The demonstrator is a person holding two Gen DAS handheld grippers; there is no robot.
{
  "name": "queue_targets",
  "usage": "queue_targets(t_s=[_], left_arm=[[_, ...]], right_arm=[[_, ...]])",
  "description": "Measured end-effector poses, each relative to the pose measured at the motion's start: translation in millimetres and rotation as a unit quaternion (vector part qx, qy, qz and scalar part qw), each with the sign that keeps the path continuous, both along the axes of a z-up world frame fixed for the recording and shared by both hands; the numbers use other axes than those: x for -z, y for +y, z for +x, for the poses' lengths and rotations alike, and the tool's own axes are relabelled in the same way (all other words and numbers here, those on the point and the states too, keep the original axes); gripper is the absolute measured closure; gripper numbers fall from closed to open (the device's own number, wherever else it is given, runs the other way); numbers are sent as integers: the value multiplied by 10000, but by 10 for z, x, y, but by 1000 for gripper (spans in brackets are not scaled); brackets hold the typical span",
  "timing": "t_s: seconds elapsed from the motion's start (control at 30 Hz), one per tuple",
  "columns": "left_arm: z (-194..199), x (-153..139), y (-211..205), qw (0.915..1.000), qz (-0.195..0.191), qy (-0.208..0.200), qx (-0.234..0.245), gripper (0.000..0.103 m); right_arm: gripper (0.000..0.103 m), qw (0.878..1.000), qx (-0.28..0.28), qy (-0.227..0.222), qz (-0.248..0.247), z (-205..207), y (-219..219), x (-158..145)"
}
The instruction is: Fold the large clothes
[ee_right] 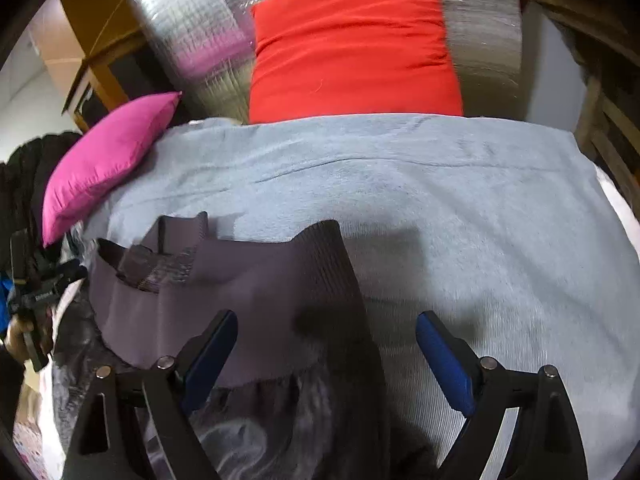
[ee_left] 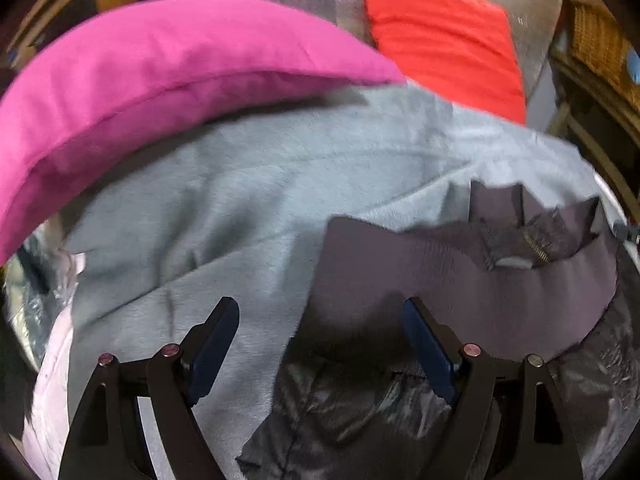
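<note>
A dark purple-grey jacket [ee_left: 440, 280] with a ribbed band and shiny quilted fabric lies crumpled on a pale grey-blue blanket [ee_left: 240, 200]. A zip [ee_left: 536, 248] shows near its collar. My left gripper [ee_left: 320, 316] hovers open over the jacket's left edge, with nothing pressed between its blue pads. In the right wrist view the jacket [ee_right: 240, 280] fills the lower left. My right gripper [ee_right: 326, 320] stands open above its ribbed right edge, one finger over the jacket and one over the blanket [ee_right: 480, 220]. A hand [ee_right: 18, 338] at the left rim holds the other gripper.
A pink cushion [ee_left: 160, 60] [ee_right: 104, 160] rests on the blanket's far left. A red cushion [ee_left: 440, 40] [ee_right: 352, 48] leans on a silvery padded backing [ee_right: 192, 20]. Wooden furniture [ee_right: 100, 12] and a wicker basket [ee_left: 600, 40] flank the bed. Pale pink cloth [ee_left: 48, 380] lies at the left edge.
</note>
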State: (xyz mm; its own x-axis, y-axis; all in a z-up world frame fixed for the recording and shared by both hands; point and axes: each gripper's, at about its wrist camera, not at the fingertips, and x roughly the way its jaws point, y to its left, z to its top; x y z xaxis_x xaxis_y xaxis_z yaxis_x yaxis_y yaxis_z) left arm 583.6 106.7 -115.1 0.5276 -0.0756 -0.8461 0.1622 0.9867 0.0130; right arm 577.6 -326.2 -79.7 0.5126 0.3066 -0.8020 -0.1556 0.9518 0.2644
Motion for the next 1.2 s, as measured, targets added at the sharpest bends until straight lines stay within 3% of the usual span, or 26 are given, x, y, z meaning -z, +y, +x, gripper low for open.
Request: queue_targets(t_s=[0.13,0.2,0.23,0.27,0.3,0.37,0.5,0.57,0.63,0.7,0.87,1.07,1.1,1.13,1.17,1.2], left_arm=[[-15,83,-93,9998,86,-38,188,19],[-26,108,-137,9995,177,-119,234,23],[-28,110,-146,9994,174,-150,247,34],[-11,131,-158,9995,137,-64,279,79],[23,168,-162,9995,211,110,224,91],[-1,148,-174,9992,271,25,307,94],[-93,-37,-50,9986,288,-439,113,95],[23,44,128,9988,213,-303,-331,95],[136,244,248,9977,92,62,-663,95],[174,400,217,9967,257,177,-746,95],[232,482,234,9956,371,222,-826,94],[209,487,133,9933,794,72,-834,89],[174,428,110,9931,864,-42,-791,82],[132,366,89,9927,913,-155,-768,74],[83,289,83,9915,998,-276,-792,54],[4,164,92,9884,1141,-459,-888,40]], right_arm=[[11,9997,-223,10,-107,88,91,31],[19,9994,-278,89,-193,132,155,74],[42,9991,-295,155,-258,165,201,104],[75,9986,-268,199,-412,177,230,122],[80,9980,-246,238,-529,184,253,135],[93,9977,-303,205,-573,164,278,102],[95,9971,-130,-396,-636,84,197,-254],[96,9967,189,-499,-616,130,66,-323],[96,9963,470,-313,-649,221,-20,-172],[96,9950,542,-163,-822,273,6,13],[96,9926,967,77,-731,387,-105,363],[95,9907,1075,198,-810,410,-130,417],[93,9902,1115,223,-814,402,-131,387],[82,9902,1142,234,-773,386,-136,338],[59,9898,1165,248,-784,373,-121,297],[43,9887,1211,235,-849,322,-118,228]])
